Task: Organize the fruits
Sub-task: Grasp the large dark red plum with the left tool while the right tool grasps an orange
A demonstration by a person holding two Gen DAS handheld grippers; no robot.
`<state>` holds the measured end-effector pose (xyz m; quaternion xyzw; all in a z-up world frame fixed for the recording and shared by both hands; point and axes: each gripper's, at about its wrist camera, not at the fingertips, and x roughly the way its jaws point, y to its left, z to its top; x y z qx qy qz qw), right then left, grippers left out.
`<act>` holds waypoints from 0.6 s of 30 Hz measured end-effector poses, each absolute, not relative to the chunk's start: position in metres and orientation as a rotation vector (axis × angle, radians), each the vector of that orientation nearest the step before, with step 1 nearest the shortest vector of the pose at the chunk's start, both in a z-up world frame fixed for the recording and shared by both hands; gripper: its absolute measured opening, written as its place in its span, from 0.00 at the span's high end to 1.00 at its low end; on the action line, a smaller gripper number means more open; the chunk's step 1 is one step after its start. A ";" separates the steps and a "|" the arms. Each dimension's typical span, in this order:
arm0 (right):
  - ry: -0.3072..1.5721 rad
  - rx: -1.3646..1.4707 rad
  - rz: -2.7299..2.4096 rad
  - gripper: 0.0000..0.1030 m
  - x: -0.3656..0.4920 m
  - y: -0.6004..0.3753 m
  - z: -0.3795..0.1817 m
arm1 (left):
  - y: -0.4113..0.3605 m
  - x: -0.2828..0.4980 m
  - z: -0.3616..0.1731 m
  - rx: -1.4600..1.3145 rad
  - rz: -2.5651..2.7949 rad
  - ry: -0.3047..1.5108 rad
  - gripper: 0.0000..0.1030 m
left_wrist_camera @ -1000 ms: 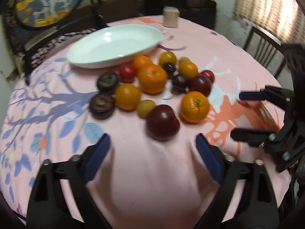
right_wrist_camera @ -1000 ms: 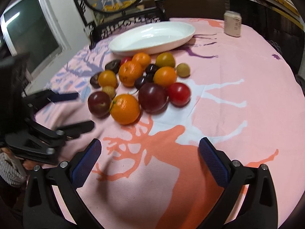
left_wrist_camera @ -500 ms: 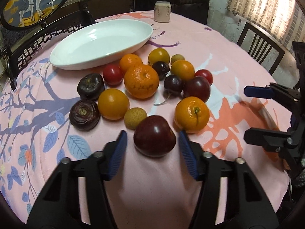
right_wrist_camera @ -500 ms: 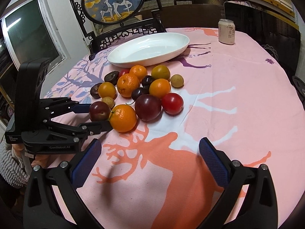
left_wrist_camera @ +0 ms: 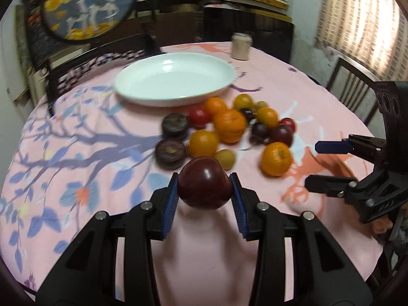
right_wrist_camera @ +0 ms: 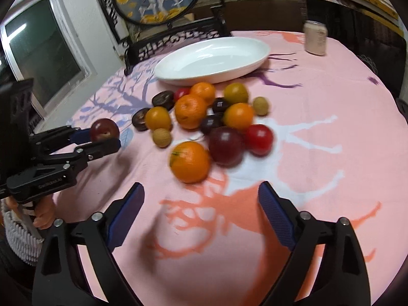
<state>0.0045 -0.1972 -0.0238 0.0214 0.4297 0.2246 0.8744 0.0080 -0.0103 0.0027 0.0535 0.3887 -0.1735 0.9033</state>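
One dark red apple (left_wrist_camera: 204, 187) is clamped between the pads of the left gripper (left_wrist_camera: 204, 199), lifted clear of the cloth. The white plate (left_wrist_camera: 142, 86) beyond it is unfilled, and the remaining fruits (right_wrist_camera: 201, 119) are left loose ahead of the right gripper (right_wrist_camera: 201, 204), whose jaws, lately narrowing, are spread wide on nothing

No text on anything is clearly legible
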 end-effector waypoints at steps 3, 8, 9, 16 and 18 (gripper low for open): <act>0.908 -0.013 0.439 0.24 0.013 -0.178 -0.029 | 0.003 0.012 0.001 0.061 -0.343 0.825 0.61; 0.940 -0.014 0.421 0.44 0.029 -0.168 -0.037 | 0.007 0.015 -0.001 0.049 -0.334 0.836 0.61; 0.938 -0.014 0.420 0.45 0.030 -0.167 -0.037 | 0.007 0.015 -0.002 0.052 -0.335 0.839 0.61; 0.916 0.010 0.430 0.60 0.032 -0.174 -0.038 | 0.006 0.022 -0.011 0.060 -0.313 0.870 0.61; 0.917 0.033 0.449 0.60 0.031 -0.177 -0.037 | 0.006 0.023 -0.012 0.058 -0.305 0.877 0.61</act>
